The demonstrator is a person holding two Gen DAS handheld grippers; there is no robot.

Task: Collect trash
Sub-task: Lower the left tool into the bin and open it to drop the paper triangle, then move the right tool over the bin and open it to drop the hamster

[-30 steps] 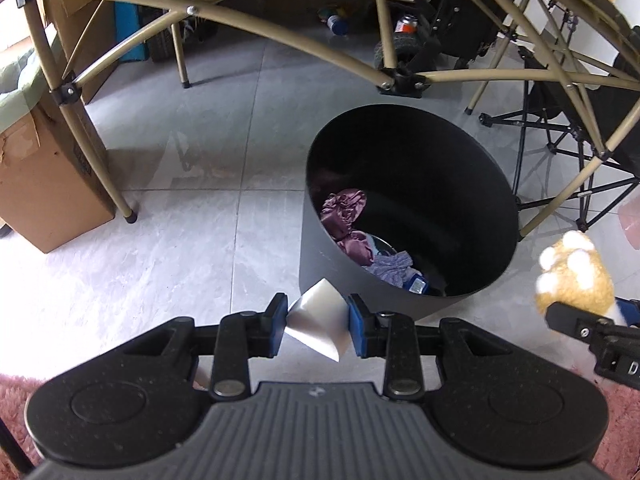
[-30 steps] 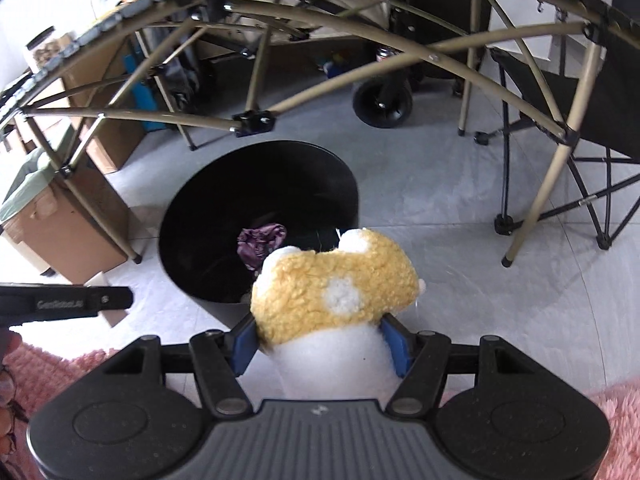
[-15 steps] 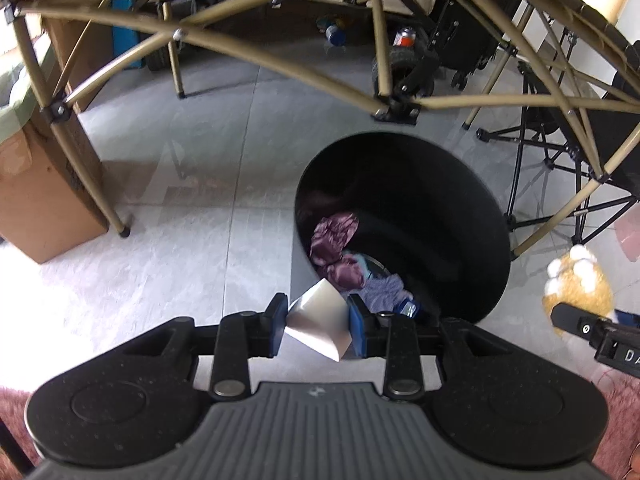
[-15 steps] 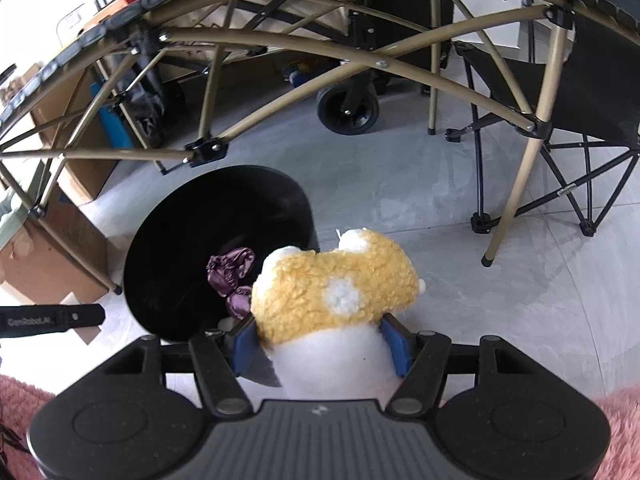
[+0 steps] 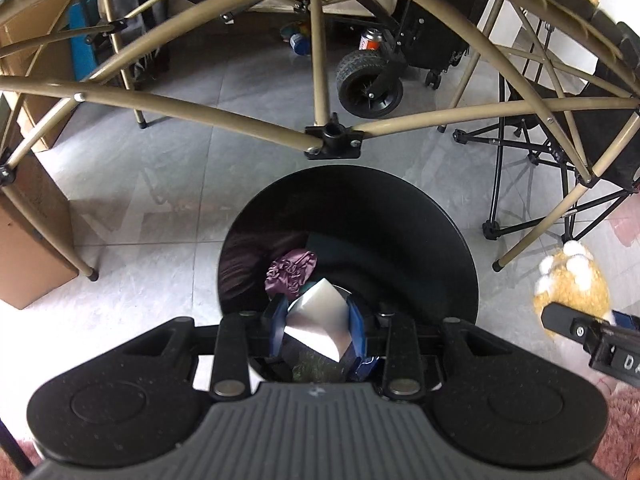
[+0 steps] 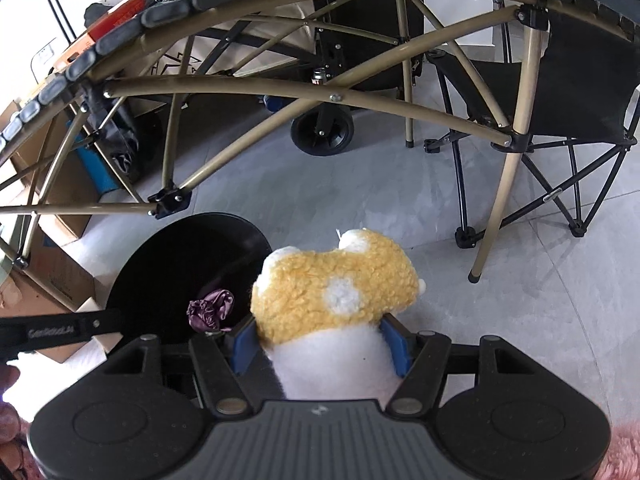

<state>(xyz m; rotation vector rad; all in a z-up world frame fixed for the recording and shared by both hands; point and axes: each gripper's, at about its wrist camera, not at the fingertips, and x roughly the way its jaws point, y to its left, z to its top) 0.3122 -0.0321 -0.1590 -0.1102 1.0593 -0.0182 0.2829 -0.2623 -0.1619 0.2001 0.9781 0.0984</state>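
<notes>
My left gripper (image 5: 317,330) is shut on a folded grey-white piece of paper (image 5: 316,322) and hangs over the near side of the round black bin's (image 5: 440,248) mouth. A crumpled purple wrapper (image 5: 291,272) and other scraps lie in the bin. My right gripper (image 6: 320,344) is shut on a yellow and white plush toy (image 6: 336,292), to the right of the bin (image 6: 168,256). The same toy (image 5: 572,284) shows at the right edge of the left wrist view.
A tan folding frame (image 5: 332,142) arches over the bin. Behind it stand a black wheeled cart (image 5: 370,88) and a black folding chair (image 6: 560,92). Cardboard boxes (image 5: 28,240) stand at the left. Pink rug (image 6: 624,452) lies at the near edge; grey tiles surround the bin.
My left gripper has moved forward with the paper, from in front of the bin to over its opening. My right gripper has shifted right with the toy, so the bin sits further left.
</notes>
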